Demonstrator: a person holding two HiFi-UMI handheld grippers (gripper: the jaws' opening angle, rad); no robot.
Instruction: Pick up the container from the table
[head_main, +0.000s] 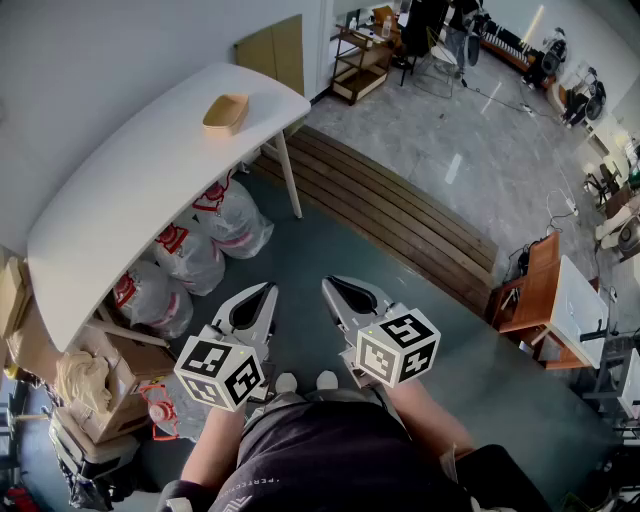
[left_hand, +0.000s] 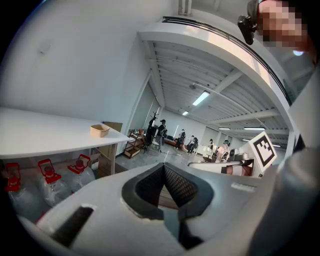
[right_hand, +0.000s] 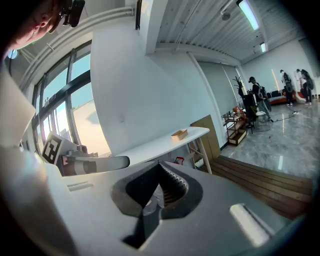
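Both grippers are hovering close to the person's body, well apart from the work. The left gripper (head_main: 268, 289) and right gripper (head_main: 329, 285) are each holding their jaws together on nothing. The container (head_main: 225, 113), a shallow tan tray with rounded corners and thin walls, is sitting at eleven o'clock, near the end of the smooth white table (head_main: 130, 190). Risk, as judged: jaws arriving unopened are likely pushing the light tray across that slick top, possibly off the nearby edge
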